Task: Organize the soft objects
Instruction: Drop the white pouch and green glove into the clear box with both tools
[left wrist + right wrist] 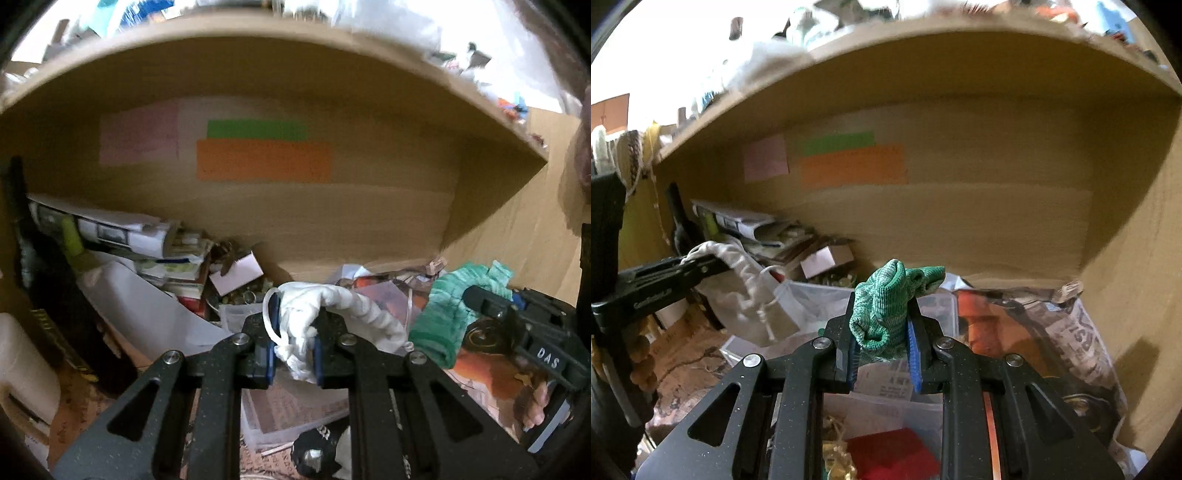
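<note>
My left gripper [293, 343] is shut on a white drawstring cloth bag [332, 314] and holds it up in front of a wooden shelf compartment. The bag also shows in the right wrist view [746, 291], hanging from the left gripper at the left. My right gripper [881, 339] is shut on a bunched green knit cloth [886, 302], held above the clutter. The green cloth also shows in the left wrist view [450, 310], at the right in the other gripper [480, 299].
The wooden shelf back panel [960, 221] carries pink, green and orange notes [853, 166]. Below lie stacked papers and books [147, 243], a clear plastic box [923, 306], an orange printed bag [1015, 332], a red box [894, 454] and a small cardboard box [240, 273].
</note>
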